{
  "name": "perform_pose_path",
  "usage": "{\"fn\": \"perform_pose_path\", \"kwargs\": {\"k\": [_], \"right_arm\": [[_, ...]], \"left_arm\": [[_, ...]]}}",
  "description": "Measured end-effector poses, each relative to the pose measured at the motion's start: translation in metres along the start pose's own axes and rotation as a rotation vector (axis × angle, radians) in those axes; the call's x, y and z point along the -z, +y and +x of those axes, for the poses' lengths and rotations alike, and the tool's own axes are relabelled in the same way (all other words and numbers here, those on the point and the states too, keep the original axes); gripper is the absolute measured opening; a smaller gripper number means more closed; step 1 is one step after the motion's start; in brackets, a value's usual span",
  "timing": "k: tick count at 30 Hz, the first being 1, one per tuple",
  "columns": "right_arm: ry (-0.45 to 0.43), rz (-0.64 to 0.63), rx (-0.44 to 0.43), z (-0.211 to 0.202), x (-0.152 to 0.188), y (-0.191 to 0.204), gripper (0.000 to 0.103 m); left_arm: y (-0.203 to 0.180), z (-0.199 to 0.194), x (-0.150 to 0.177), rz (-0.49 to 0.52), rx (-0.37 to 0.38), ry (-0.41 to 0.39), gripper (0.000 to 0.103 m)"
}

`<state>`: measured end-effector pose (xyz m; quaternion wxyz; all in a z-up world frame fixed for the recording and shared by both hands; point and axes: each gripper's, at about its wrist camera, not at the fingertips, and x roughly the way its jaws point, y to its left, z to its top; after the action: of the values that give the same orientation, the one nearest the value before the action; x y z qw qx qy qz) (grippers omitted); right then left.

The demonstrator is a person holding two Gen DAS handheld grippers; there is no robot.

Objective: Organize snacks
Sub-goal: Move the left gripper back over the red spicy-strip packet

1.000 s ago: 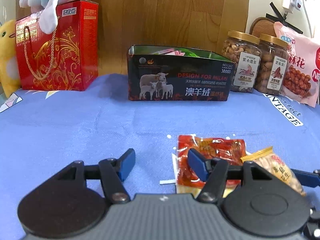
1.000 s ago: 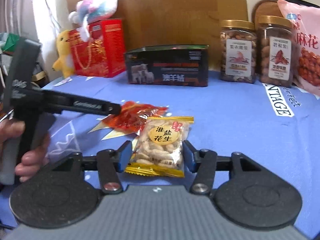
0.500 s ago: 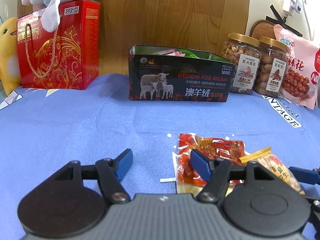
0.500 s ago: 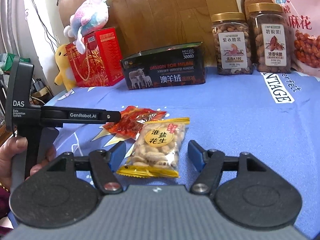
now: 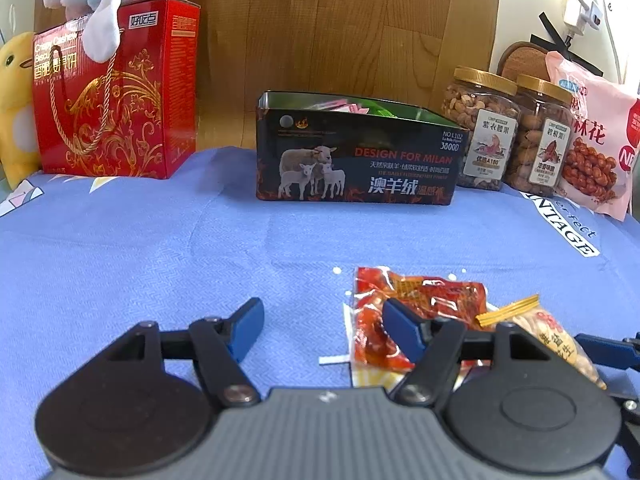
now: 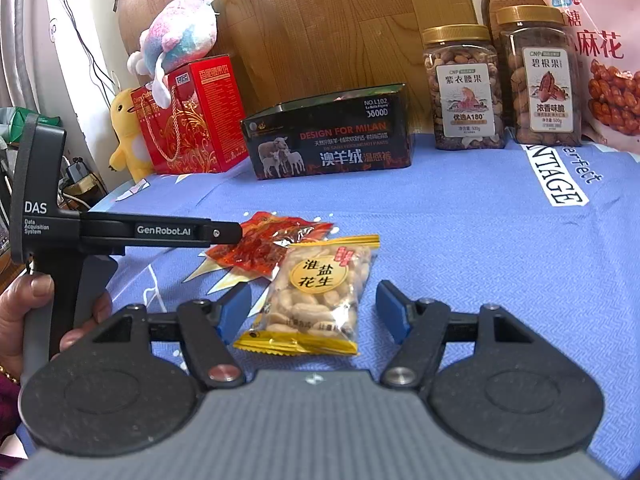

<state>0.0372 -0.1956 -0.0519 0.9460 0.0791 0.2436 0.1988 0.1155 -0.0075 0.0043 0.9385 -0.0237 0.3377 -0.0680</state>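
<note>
- The right gripper [image 6: 310,312] stands wide apart with nothing gripped. Its jaws have just been opening, and the peanut packet [image 6: 320,292] lies between them on the blue cloth of the tabletop [image 6: 460,240], clear of both pads.
- The packet's long axis runs from the lower centre of the right wrist view up toward the middle, roughly along the line the gripper points; the jaws flank its narrow width.
- The left gripper [image 5: 322,330] is also apart and empty, its jaws having just been opening. The red snack packet [image 5: 420,300] lies right of centre in its view, the right-side pad over its near edge.
- Judging by this, the right hand is nearer the peanuts, the left nearer the red packet.
- The open black box [image 6: 332,140], upper centre, seems the likely destination.
</note>
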Motion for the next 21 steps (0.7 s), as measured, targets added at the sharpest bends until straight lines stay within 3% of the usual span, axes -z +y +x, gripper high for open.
{"fn": "perform_pose_path", "kwargs": {"k": [21], "right_arm": [[0.000, 0.000, 0.003, 0.0003, 0.0001, 0.0000, 0.072]], "left_arm": [[0.0001, -0.0004, 0.0001, -0.005, 0.012, 0.000, 0.073]]}}
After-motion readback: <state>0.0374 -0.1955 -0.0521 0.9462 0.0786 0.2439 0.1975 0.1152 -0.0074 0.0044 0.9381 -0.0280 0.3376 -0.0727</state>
